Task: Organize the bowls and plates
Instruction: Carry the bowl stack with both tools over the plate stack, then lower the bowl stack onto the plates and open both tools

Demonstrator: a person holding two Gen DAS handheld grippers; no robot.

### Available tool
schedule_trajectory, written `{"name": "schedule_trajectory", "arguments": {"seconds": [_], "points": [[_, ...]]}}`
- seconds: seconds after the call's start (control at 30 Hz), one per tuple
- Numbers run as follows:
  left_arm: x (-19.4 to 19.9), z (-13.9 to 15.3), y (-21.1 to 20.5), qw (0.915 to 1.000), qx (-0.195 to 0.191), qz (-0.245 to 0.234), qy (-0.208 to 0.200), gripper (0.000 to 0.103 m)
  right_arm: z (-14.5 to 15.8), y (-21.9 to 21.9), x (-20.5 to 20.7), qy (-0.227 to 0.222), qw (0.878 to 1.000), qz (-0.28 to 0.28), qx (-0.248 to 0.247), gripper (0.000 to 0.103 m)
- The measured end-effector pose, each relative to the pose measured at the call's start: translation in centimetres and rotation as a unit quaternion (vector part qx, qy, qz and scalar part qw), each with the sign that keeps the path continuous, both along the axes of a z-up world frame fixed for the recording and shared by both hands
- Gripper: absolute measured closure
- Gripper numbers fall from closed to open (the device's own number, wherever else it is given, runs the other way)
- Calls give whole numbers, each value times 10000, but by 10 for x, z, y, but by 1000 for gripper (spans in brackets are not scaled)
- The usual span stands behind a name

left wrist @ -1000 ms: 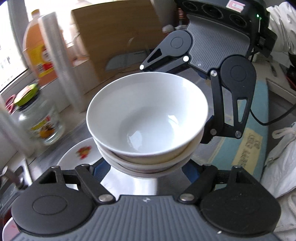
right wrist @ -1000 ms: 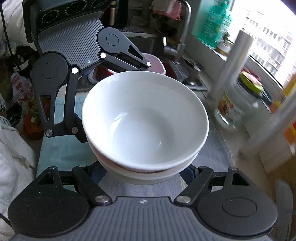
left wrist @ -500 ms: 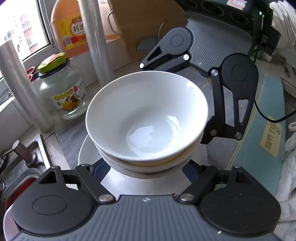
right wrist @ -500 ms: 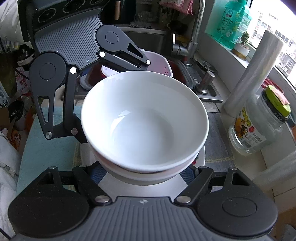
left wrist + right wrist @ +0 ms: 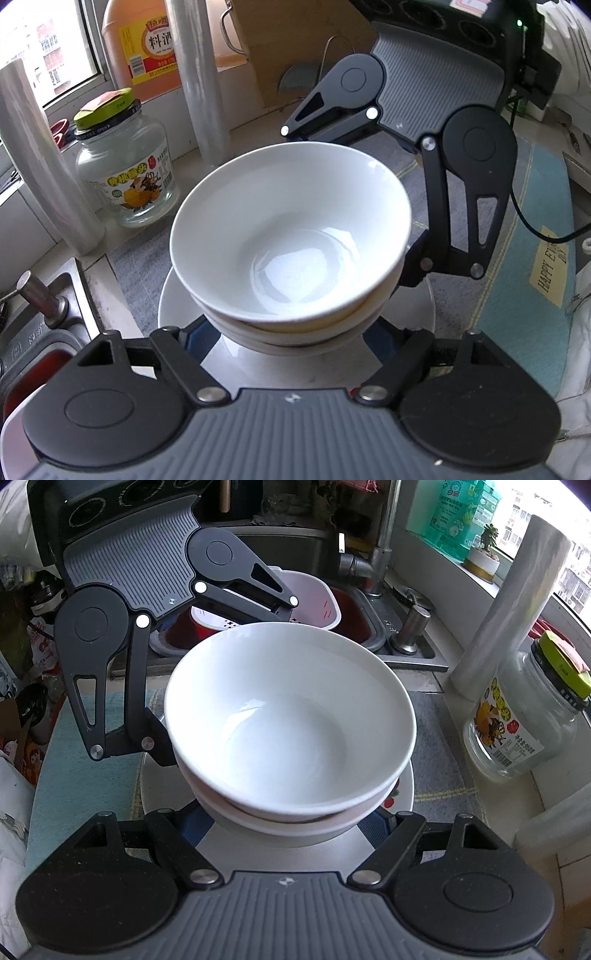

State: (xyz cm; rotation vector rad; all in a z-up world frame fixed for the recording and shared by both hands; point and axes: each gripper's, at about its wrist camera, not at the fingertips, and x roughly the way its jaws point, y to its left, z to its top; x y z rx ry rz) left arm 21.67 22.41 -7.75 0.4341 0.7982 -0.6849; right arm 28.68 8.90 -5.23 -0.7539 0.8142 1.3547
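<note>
Glossy round white bowls nested, smooth plate.

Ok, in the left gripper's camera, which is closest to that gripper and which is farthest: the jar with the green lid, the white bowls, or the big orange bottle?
1. White bowls: right between the left gripper fingers.
2. Jar with the green lid: off to the left, on the counter.
3. Big orange bottle: farthest, up by the window.

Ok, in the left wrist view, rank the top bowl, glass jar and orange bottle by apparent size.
1. Top bowl, clearly largest, though nearest the camera.
2. and 3. Glass jar and orange bottle look alike; the bottle is farther off and cut by the frame, so unranked.
</note>
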Motion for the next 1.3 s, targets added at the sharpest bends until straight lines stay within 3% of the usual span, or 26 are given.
{"name": "schedule_trajectory", "arguments": {"seconds": [0.37, 0.43, 0.47, 0.73, 0.87, 1.07, 1.2, 1.3], "points": [[0, 0, 1, 10000, 10, -1, -79, 19, -1, -1, 3, 77, 10000, -52, 19, 17], [-4, 0, 1, 9994, 35, 107, -319, 1, -1, -1, 2, 89, 9999, -98, 52, 5], [-6, -1, 3, 9990, 6, 144, -433, 1, 0, -2, 1, 41, 9999, -124, 95, 0], [-25, -12, 8, 9984, -117, 441, -333, 1, 5, -14, -7, -19, 9990, -441, 112, 0], [-41, -9, 11, 9950, -241, 828, -502, 1, 11, -23, -15, -52, 9970, -761, 122, 0], [-69, 6, 9, 9809, -563, 1646, -874, 1, 26, -37, -35, -191, 9871, -1582, 148, 0], [-88, 12, -3, 9649, -737, 2269, -1094, 1, 35, -51, -49, -199, 9694, -2433, 244, 0], [-102, 14, -17, 9506, -686, 2773, -1213, 1, 37, -64, -60, -199, 9478, -3173, 255, 0]]}}
